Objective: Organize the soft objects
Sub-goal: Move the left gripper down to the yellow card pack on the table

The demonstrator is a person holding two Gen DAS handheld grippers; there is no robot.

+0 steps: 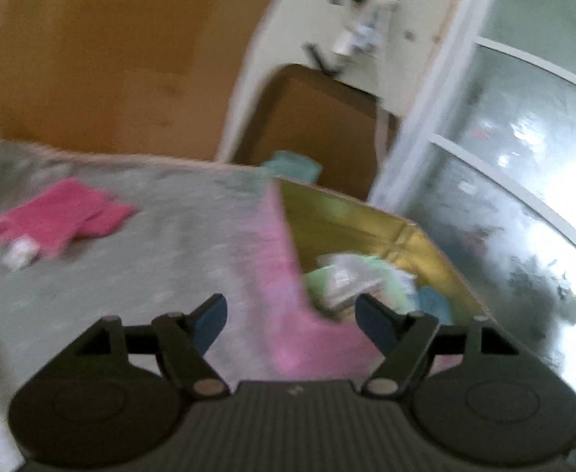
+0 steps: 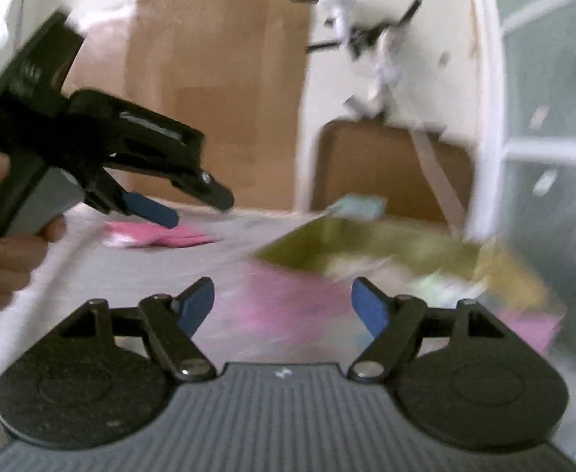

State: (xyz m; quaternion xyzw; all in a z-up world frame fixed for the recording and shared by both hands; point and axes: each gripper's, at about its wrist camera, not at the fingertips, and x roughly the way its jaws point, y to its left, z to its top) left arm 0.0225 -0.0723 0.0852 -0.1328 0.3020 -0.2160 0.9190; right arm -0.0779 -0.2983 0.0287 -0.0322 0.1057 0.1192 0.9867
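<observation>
A pale wall with sheets of brown cardboard (image 1: 103, 59) leaning against it backs a bed-like surface covered in a grey speckled blanket (image 1: 130, 244), and a white-framed glass door (image 1: 524, 157) stands to the right. Both views are smeared by motion. At the blanket's right edge sits an open box (image 1: 366, 216) with pink outer walls and a yellow-gold inside, holding a heap of soft pieces in pale green, white and blue (image 1: 359, 275); what each piece is cannot be made out. A folded pink cloth (image 1: 60, 216) lies well apart from the box, far over on the left of the blanket, with a small white object (image 1: 18, 255) touching its near edge. A light teal item (image 1: 292, 167) rests just behind the box's far corner. The left gripper (image 1: 290, 318) hangs above the box's near pink wall with its blue-padded jaws spread apart and nothing between them. The right gripper (image 2: 284, 308) is likewise spread wide and empty, pointed toward the box. In the right wrist view the left gripper appears in the air at the left, gripped by a hand (image 2: 4, 259).
</observation>
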